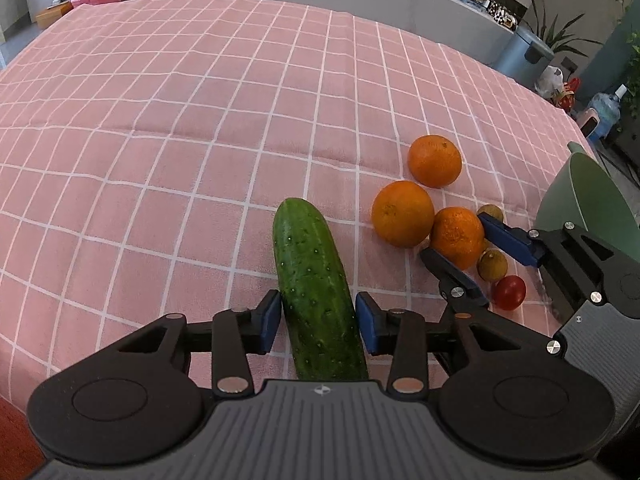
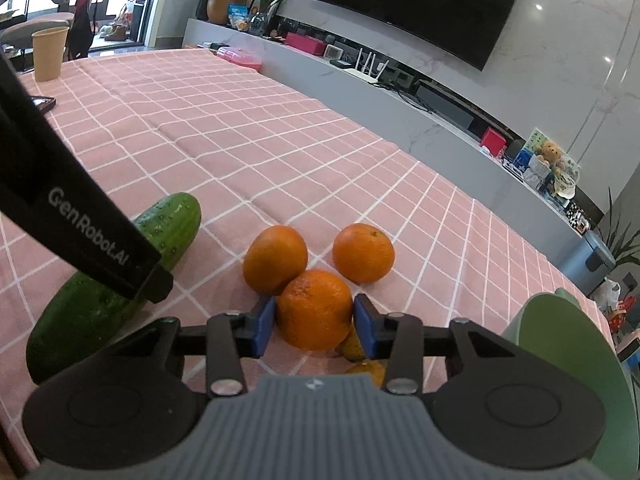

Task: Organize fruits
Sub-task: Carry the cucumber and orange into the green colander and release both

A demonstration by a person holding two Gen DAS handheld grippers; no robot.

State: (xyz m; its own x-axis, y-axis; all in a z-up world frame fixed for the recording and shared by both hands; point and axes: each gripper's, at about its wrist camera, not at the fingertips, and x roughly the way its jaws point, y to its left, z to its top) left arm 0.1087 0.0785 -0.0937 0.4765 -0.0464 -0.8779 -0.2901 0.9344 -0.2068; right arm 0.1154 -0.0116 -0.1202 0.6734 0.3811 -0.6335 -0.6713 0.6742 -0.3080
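Three round orange mandarins sit on the pink white-gridded tablecloth (image 1: 200, 120): far mandarin (image 1: 434, 161), middle mandarin (image 1: 402, 213), near mandarin (image 1: 457, 237). One long green bumpy cucumber (image 1: 316, 292) lies left of them, long axis running away from the left wrist camera, rounded tip pointing to the far side of the table. One small red cherry tomato (image 1: 509, 292) and two small brownish-green round fruits (image 1: 493, 265) lie beside the near mandarin.

Left gripper (image 1: 317, 320): blue pads against both cucumber flanks, grasping it. Right gripper (image 2: 315, 322): pads pressed on the near mandarin's sides, clenched on it.

The left wrist view alone shows the tomato. The right wrist view alone shows one tan paper cup (image 2: 49, 53), one dark phone (image 2: 42, 103) and a wall TV (image 2: 416, 4). A green chair back (image 2: 568, 344) stands at the table's edge.
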